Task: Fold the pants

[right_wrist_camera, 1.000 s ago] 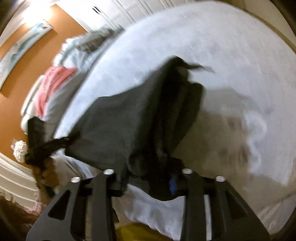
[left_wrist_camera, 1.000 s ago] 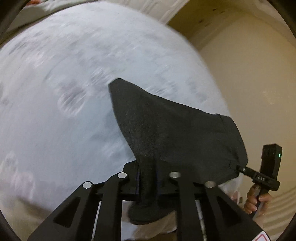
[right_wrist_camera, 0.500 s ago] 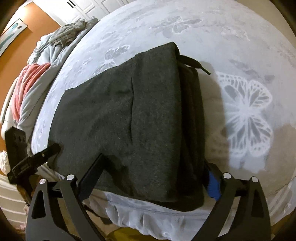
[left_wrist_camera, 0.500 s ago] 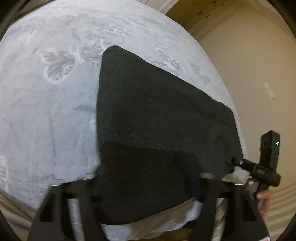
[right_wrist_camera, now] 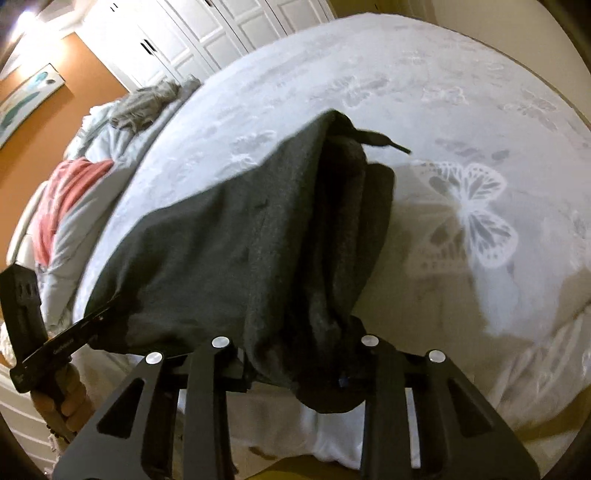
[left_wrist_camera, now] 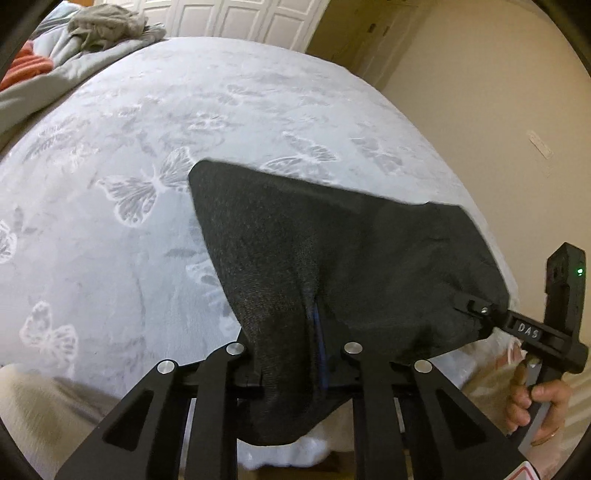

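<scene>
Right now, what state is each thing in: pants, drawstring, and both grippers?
pants: folded, near edge lifted off the bed, far edge resting on it.
drawstring: loose, sticking out over the bed.
left gripper: shut on pants.
right gripper: shut on pants.
grey clothes: crumpled at the bed's far end.

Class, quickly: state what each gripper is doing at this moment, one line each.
Left gripper: closed on the near edge of the dark pants.
Right gripper: closed on the same pants, at the bunched end with the drawstring.
</scene>
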Motion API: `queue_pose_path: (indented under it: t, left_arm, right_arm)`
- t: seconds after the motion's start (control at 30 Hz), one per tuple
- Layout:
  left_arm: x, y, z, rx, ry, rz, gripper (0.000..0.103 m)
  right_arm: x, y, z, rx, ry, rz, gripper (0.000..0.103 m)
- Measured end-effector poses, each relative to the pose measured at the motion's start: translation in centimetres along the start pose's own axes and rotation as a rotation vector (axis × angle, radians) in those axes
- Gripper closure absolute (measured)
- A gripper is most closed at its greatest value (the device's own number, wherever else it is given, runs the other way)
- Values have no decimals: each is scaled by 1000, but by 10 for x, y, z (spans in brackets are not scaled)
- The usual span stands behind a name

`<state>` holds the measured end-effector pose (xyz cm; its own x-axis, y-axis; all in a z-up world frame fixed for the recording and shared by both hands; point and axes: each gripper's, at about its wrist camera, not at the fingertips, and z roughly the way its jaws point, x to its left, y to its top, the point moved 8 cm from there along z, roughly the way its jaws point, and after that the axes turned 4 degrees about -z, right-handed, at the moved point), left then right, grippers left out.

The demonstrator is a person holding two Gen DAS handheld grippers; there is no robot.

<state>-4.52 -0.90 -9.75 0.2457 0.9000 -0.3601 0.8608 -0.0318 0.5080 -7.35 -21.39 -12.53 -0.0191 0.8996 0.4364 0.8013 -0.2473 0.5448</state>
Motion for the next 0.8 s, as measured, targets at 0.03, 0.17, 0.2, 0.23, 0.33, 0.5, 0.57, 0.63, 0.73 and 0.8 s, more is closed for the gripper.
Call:
queue_pose_path:
  t: [0.03,0.17,0.2,0.23,0.33,0.5,0.57,0.63,0.73,0.8]
  left_arm:
    - [-4,-5,-9,6,-9,8,88]
    - [-5,-27,-38,42,-25,39,88]
    - [-4,-32,-45,49,-30,43,89]
    - [-4,-36,-52,51,-38,44,89]
    - [-6,-41,-77,25,-57,50,89]
    - [-23,-34,-130,-85,-95,100,90]
    - [-35,-27,-154,-146,-96,138,90]
    - [-47,-15,-181,-222,-111,170,90]
    - [-66,3,-218,-327,-129,218,90]
    - [-77,15,-241,-396,-133,256,90]
  right_arm:
    - [4,-5,-6,0,14,1,73]
    - [20,-32,-33,12,44,-9,73]
    - [25,-39,-41,13,52,-17,74]
    - [28,-45,-47,12,58,-23,74]
    - [47,-59,-72,-3,87,-58,74]
    - [78,-60,-109,-72,114,-124,74]
    - [91,-51,-128,-125,127,-153,74]
    - [102,-37,-151,-192,138,-185,74]
    - [115,-21,-178,-275,149,-228,74]
    - [124,-4,-199,-346,157,-262,74]
